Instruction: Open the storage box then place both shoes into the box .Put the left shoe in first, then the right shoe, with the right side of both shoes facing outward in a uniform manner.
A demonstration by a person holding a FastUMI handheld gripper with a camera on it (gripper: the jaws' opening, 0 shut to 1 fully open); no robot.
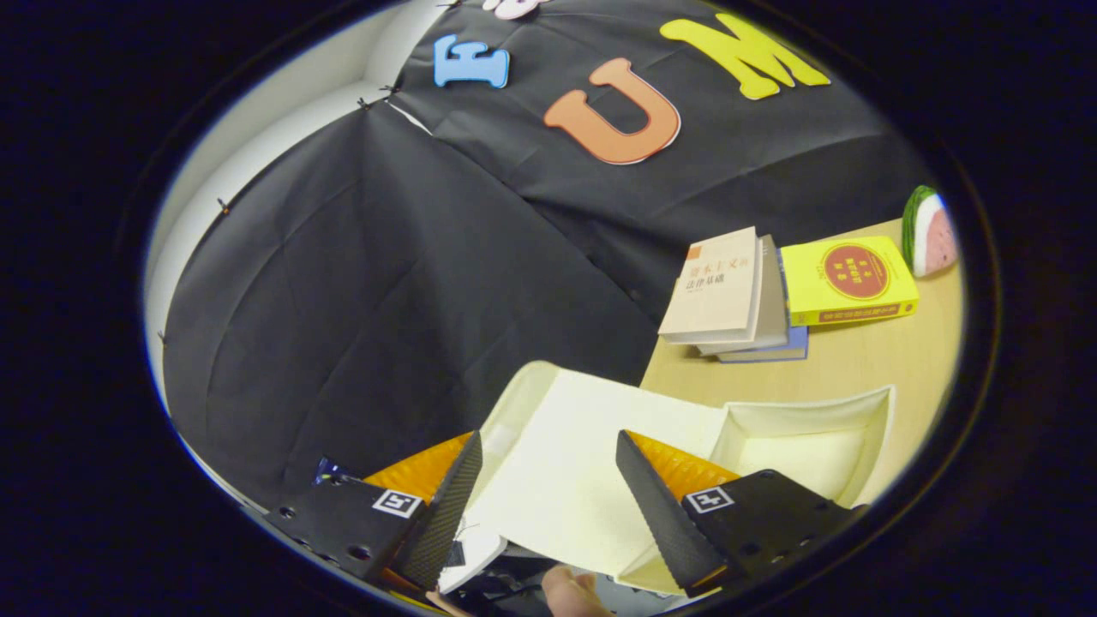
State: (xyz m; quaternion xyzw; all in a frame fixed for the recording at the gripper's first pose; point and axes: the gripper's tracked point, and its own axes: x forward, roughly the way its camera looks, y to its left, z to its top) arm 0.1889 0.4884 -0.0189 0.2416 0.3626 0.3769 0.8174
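Hovering over the opened storage box (806, 428), fingers (548, 506) spread wide and holding nothing.

My two fingers stand well apart at the bottom of the frame, and the cream box lid (566, 463) lies flat between and just beyond them, so I judge the opening step done. The box's hollow sits at lower right, past my right finger (660, 506), on the table (857, 360). At the bottom centre, beside my left finger (450, 506), I see a white-and-dark shape (467, 557) that may be a shoe, with part of a hand (570, 591) just by it; I cannot tell which shoe it is. Books (728, 296) lie stacked at centre right, well beyond the box. Next, I judge, comes picking up the left shoe, which calls for dropping back toward it and closing on its sides.
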